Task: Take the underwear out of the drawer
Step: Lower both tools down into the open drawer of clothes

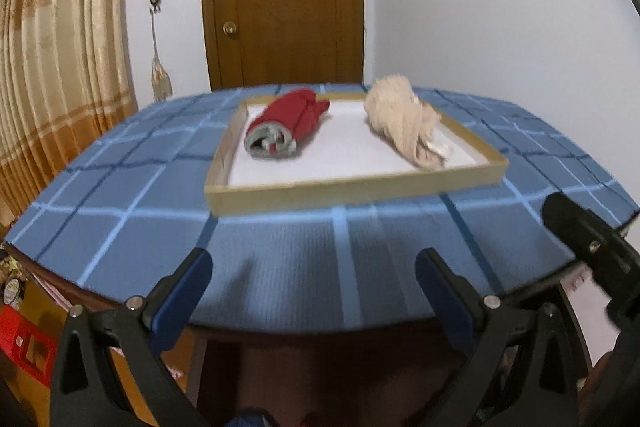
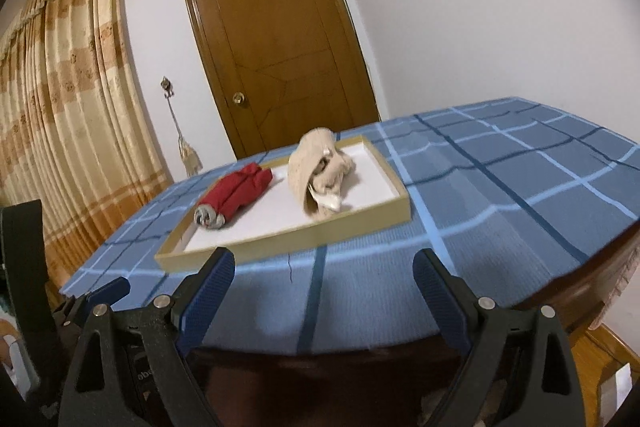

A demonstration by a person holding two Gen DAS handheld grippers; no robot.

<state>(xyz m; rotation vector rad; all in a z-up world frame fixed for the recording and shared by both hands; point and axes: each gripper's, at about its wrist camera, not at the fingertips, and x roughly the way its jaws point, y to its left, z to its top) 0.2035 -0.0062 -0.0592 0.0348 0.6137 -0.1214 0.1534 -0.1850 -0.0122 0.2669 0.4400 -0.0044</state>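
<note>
Underwear rolls (image 1: 285,125) in drawer (image 1: 352,183), beyond both empty, spread grippers (image 1: 314,281).

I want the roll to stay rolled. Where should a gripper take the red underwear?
Grip the red underwear roll across its middle, coming from above with one finger on each long side. It lies flat in the shallow tray, spiral end facing the near rim, so end-on pinching would probably loosen it.

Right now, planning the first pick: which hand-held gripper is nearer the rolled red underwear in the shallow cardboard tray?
Left. The left hand-held gripper faces the rolled red underwear almost head-on; the right hand-held gripper sits farther off to the right.
</note>
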